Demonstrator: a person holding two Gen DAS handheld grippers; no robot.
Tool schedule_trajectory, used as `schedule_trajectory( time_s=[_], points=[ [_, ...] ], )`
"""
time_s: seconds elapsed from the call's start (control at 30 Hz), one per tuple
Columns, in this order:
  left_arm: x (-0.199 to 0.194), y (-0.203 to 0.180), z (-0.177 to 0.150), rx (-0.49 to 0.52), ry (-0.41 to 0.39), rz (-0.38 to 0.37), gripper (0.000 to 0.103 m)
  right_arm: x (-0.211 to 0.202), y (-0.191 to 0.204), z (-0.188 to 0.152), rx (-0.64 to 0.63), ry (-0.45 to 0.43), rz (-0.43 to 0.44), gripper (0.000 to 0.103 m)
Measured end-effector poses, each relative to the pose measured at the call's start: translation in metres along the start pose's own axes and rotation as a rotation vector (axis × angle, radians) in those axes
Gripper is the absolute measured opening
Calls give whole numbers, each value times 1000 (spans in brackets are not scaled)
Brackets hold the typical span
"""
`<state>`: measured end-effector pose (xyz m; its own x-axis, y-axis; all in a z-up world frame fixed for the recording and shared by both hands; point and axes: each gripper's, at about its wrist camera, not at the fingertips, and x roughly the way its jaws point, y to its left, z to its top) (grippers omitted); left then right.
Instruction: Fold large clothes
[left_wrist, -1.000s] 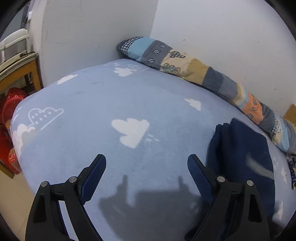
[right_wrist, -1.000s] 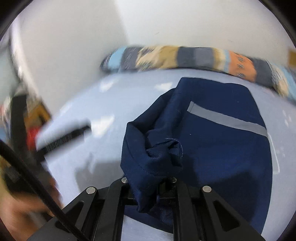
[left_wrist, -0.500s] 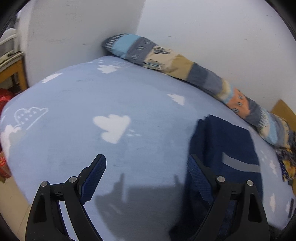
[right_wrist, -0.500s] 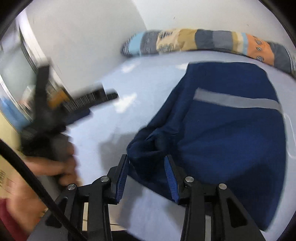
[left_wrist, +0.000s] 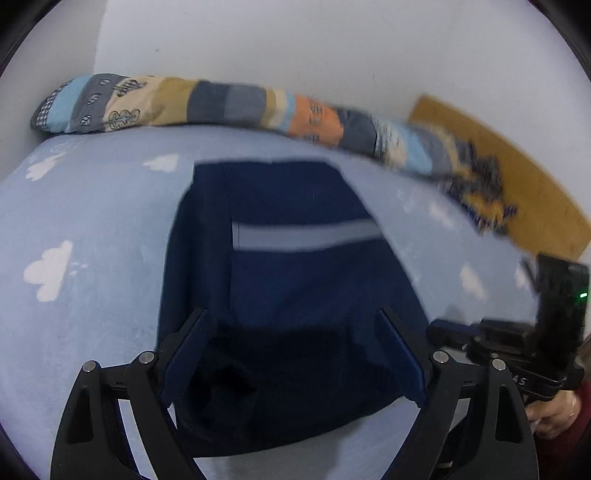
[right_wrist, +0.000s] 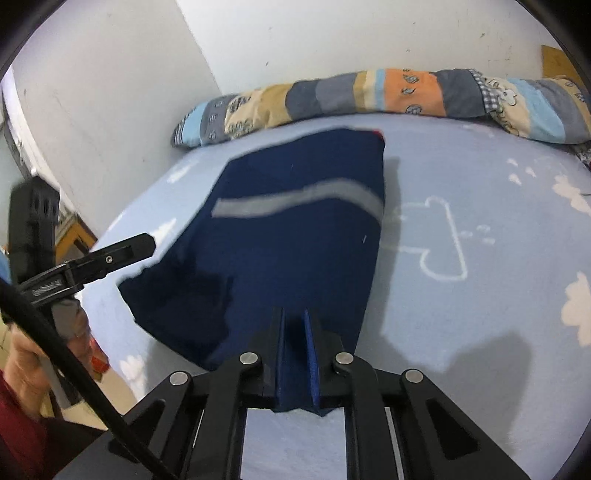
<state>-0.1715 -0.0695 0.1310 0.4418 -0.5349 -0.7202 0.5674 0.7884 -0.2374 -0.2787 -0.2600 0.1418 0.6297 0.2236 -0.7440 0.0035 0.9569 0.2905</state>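
A navy garment (left_wrist: 303, 273) with a grey reflective stripe lies partly folded on the light blue cloud-print bed sheet (left_wrist: 92, 221). My left gripper (left_wrist: 291, 317) is open and wide, its fingers straddling the garment's near part without pressing it. In the right wrist view the right gripper (right_wrist: 293, 314) has its jaws closing on the near edge of the garment (right_wrist: 295, 240), with fabric pinched between the blue pads. The left gripper's finger (right_wrist: 110, 258) reaches in from the left, beside the garment's left corner.
A long patchwork bolster (right_wrist: 369, 96) lies along the white wall at the back of the bed. A brown board (left_wrist: 517, 184) leans at the far right. The bed's edge drops off at the left (right_wrist: 122, 369), near a person's hand (right_wrist: 22, 362).
The right gripper let go of the bunched fabric, opened, shifted right and closed on the garment's near edge. The left gripper swung right from bare sheet to over the garment, still open.
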Motion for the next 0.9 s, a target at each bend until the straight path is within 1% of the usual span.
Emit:
schedule_trajectory(
  time_s=[0.03,0.07,0.13,0.17,0.23,0.27,0.3,0.33,0.37,0.4,0.43,0.47,0.5,0.57,0.6,0.67,0.77,0.87,0.9],
  points=[
    [5,1,-3,4,22,19,89,1,2,-4,-15,-6,-11,12],
    [13,5,-6,7,54,56,89,7,5,-4,-35,-9,-24,12],
    [32,15,-16,21,135,183,87,19,5,-5,-56,16,-39,12],
    [42,23,-23,21,190,221,86,26,2,-7,-56,40,-43,12],
    [46,34,-25,-16,205,198,86,43,-1,-13,-91,105,-64,13],
    [44,35,-23,-22,201,202,86,47,-2,-15,-108,117,-69,13],
    [41,34,-20,-24,190,215,86,47,-1,-14,-116,117,-68,12],
    [37,33,-16,-31,168,216,86,46,-1,-8,-114,135,-60,12],
    [29,32,-11,-45,127,197,86,45,-3,-2,-102,155,-46,12],
    [20,29,-4,-65,65,169,86,39,-7,11,-64,153,1,12],
    [15,28,2,-75,18,166,86,33,-11,22,-42,125,22,12],
    [10,26,6,-80,-17,164,86,30,-14,34,-38,101,16,12],
    [7,21,11,-89,-64,156,86,28,-16,51,-49,72,-10,12],
    [11,12,17,-89,-100,142,86,35,-25,89,-35,26,-53,12],
    [14,9,20,-86,-101,142,86,44,-30,107,-19,27,-60,12],
    [24,3,18,-71,-76,133,86,63,-36,135,-1,25,-84,12],
    [44,7,9,-56,6,173,86,102,-43,176,1,33,-135,12],
    [63,23,-2,-49,121,266,86,149,-52,198,5,87,-190,12],
    [65,29,-4,-66,138,260,86,171,-58,202,10,129,-219,12]
  ],
)
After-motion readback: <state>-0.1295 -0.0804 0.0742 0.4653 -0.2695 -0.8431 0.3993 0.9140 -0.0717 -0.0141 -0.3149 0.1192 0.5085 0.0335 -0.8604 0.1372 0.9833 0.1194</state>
